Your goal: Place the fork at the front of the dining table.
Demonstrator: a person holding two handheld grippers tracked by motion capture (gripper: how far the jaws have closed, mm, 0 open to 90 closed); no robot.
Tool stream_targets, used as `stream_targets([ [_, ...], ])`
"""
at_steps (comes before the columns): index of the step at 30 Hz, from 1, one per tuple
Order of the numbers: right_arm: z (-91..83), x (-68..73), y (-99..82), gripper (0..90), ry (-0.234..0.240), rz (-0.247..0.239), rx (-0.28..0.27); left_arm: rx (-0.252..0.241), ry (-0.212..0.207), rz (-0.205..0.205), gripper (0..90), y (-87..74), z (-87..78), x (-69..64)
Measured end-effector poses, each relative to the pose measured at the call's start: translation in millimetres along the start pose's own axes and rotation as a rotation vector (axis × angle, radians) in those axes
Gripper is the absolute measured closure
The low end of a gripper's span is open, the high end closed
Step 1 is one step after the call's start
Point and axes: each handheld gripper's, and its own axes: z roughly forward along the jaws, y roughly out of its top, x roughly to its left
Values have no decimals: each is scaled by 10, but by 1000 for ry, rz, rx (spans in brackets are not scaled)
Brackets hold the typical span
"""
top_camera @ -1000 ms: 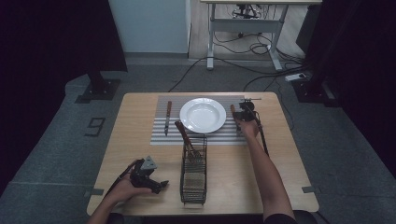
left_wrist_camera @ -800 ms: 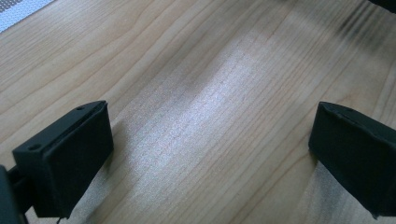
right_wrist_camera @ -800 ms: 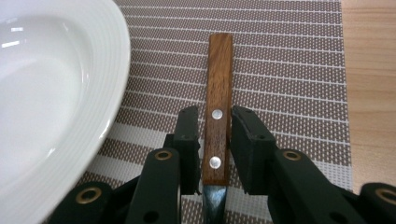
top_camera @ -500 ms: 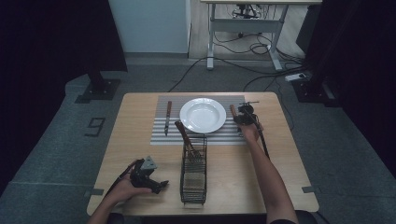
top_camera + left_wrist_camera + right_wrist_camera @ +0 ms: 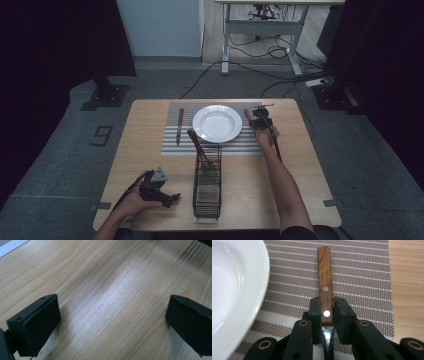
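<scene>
A wooden-handled utensil [image 5: 325, 287] is low over the striped placemat [image 5: 362, 277], just right of the white plate [image 5: 234, 290]. My right gripper [image 5: 327, 312] is shut on its handle near the metal neck, and the metal end is hidden under the jaws. In the high view the right gripper [image 5: 260, 120] is at the plate's [image 5: 217, 123] right side, with the handle [image 5: 247, 115] pointing away. My left gripper [image 5: 162, 194] rests at the table's front left. Its jaws stand wide apart over bare wood [image 5: 112, 302] with nothing between them.
A knife [image 5: 179, 125] with a wooden handle lies on the placemat [image 5: 170, 145] left of the plate. A black wire basket [image 5: 207, 192] stands in the middle front, with a utensil [image 5: 196, 144] leaning out of it toward the plate. A desk frame and cables are beyond the table.
My right gripper has shifted very slightly left beside the plate, still shut on the handle. The left gripper has stayed put.
</scene>
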Motion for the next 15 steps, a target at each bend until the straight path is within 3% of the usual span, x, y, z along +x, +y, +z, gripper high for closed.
stream_targets([
  [6,45,0,43,746,10,24,-1,0,-1,1,0,0,1,1],
  [8,40,2,39,663,7,33,-4,0,-1,1,0,0,1,1],
  [15,-141,-39,-6,608,39,60,-44,0,-1,2,0,0,1,1],
])
